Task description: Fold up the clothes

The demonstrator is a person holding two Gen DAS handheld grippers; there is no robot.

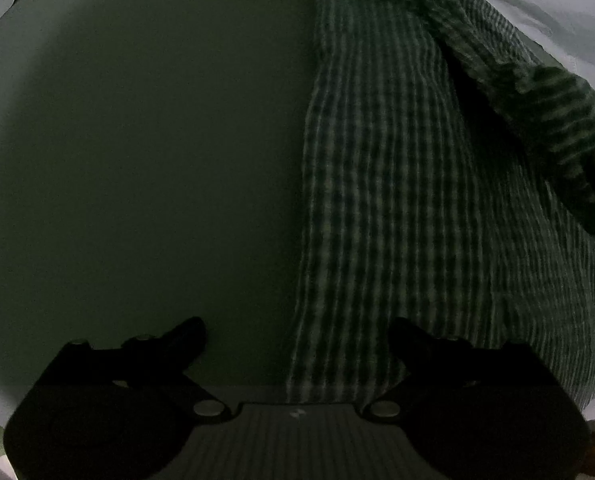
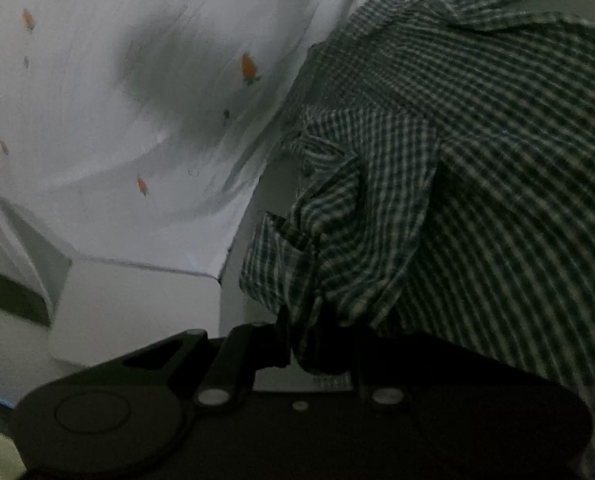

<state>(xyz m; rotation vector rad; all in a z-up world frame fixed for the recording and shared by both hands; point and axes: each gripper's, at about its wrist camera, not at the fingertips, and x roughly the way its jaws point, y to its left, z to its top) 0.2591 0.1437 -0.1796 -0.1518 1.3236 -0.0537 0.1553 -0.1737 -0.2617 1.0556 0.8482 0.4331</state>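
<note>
Left wrist view: the left gripper (image 1: 297, 336) points down at a plain green surface (image 1: 137, 160) that fills the left and centre of the frame. Its two black fingers (image 1: 185, 340) sit at the bottom edge, spread wide apart, w/ nothing between them — only bare surface and the shirt's edge show in the gap. The green-and-white checked shirt (image 1: 397, 200) covers the right half of the frame, its straight left edge running top to bottom just right of centre; the right finger overlaps the cloth at lower right, but contact can't be told. A sleeve or folded strip of the same fabric runs diagonally across the upper right. White fabric (image 1: 537, 0) shows at the upper right corner and along the far left rim.

Right wrist view: a white sheet w/ small orange carrot prints (image 2: 137, 100) takes up the left and upper left, blurred, draped over a boxy corner at lower left. The right gripper (image 2: 317, 344) sits at bottom centre, jaws nearly together and clamped on a bunched fold of the checked shirt (image 2: 477, 160) — the cloth rises from the fingertips and spreads over the whole right side of the frame, creased and gathered near centre.
</note>
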